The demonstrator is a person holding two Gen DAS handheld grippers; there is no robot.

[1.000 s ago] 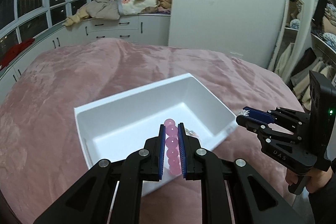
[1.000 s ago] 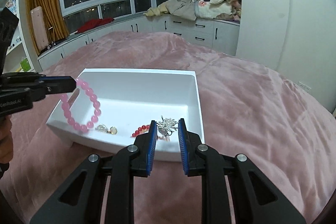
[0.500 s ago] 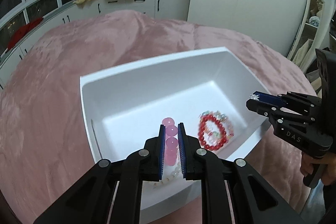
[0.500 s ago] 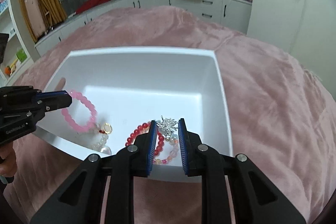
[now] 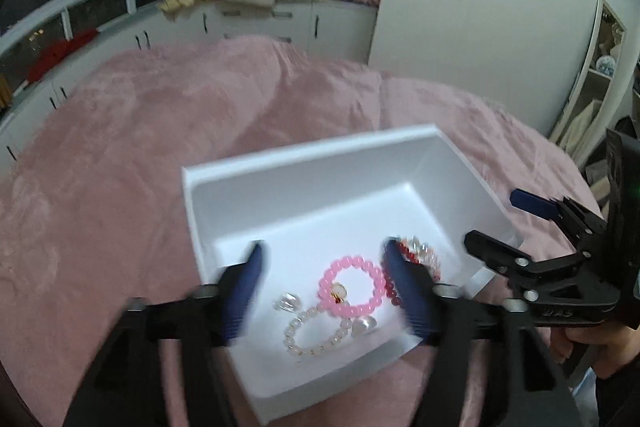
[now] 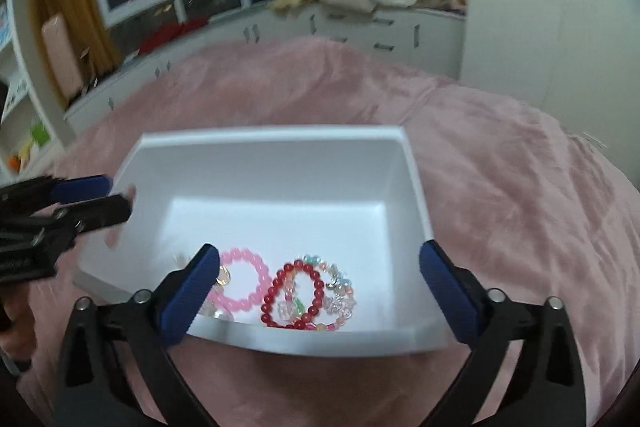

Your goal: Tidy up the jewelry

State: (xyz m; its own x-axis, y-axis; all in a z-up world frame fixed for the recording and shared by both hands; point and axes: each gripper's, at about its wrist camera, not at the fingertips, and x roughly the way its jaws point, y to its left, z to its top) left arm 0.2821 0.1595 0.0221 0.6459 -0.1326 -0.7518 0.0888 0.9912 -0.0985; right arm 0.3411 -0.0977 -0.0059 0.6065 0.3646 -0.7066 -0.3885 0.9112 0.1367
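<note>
We are working over a pink blanket [image 5: 120,155] that covers the whole bed, and as far as we can see nothing lies loose on it in either view. On it sits the white box [image 5: 304,163], open-topped, and every piece of jewelry we can find lies inside, gathered at the end of its floor nearest us.

Both tools are empty. Our left gripper [image 5: 324,283] hangs over the near end of the box with its jaws spread wide, nothing between them. Our right gripper [image 6: 320,291] is spread just as wide over the near rim, also holding nothing; in the left wrist view it shows at the right edge beside the box.

Inside, the pink bead bracelet [image 5: 352,285] lies flat on the box floor, directly below the left gripper's gap. Just beside it is the red bead bracelet [image 6: 294,293], overlapping a clear multicoloured bracelet [image 6: 340,291]. Nearer the front wall lies a pale pearl-like bracelet [image 5: 316,337], touching the pink one. Smallest are a gold ring [image 5: 338,293] inside the pink loop and a clear crystal piece [image 5: 286,303] a little apart.

We judge the gathering to be done or almost done: at least 4 bracelets and 2 small pieces are in the box. What may be left is only checking for items outside these views, which we cannot tell.
</note>
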